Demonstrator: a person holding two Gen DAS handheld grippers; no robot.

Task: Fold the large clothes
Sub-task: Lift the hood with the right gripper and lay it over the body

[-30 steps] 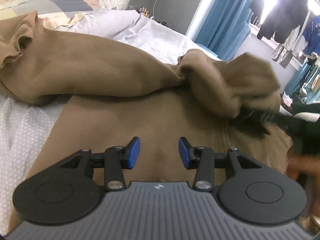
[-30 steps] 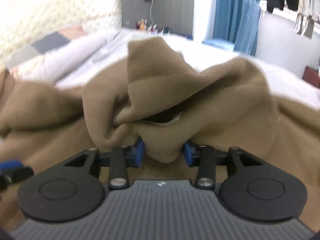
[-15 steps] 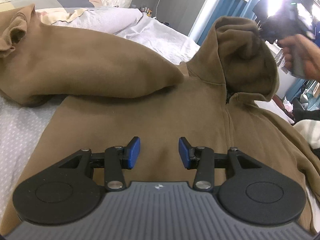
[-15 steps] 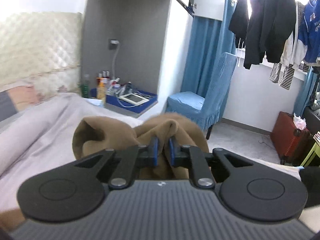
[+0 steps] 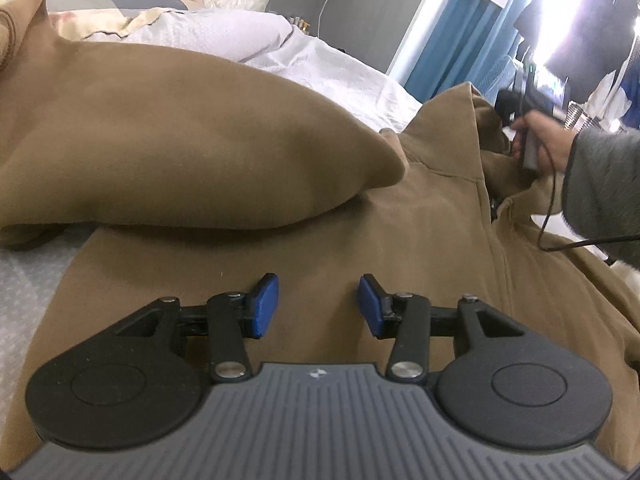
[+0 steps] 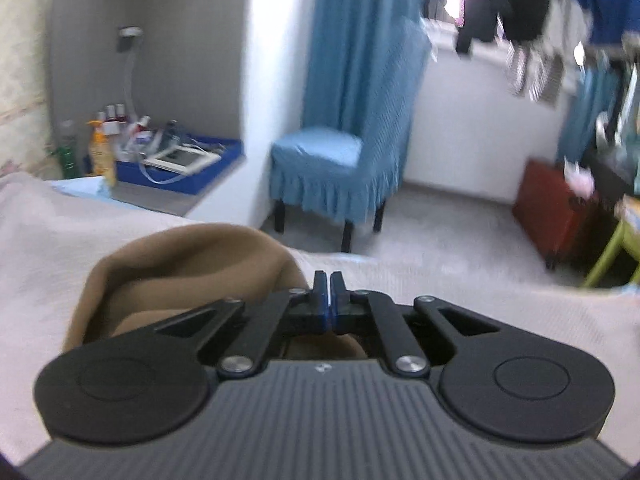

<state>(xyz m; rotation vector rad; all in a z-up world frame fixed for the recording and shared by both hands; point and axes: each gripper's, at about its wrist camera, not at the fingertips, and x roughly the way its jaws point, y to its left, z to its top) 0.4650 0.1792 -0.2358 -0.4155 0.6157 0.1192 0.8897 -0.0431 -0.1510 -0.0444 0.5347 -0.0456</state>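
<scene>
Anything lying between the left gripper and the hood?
Only the hoodie's own flat brown front, seen in the left wrist view; the folded sleeve lies off to the left of that stretch.

Right tongs (image 6: 330, 300) released the hood (image 6: 180, 256) and closed.

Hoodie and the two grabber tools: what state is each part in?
Hoodie: spread on the bed, front up.
Sleeve: lying across the chest, puffy.
Hood: pulled out away from the chest, rumpled.
Left gripper: open, holding nothing.
Right gripper: shut, no cloth seen between its pads.
</scene>
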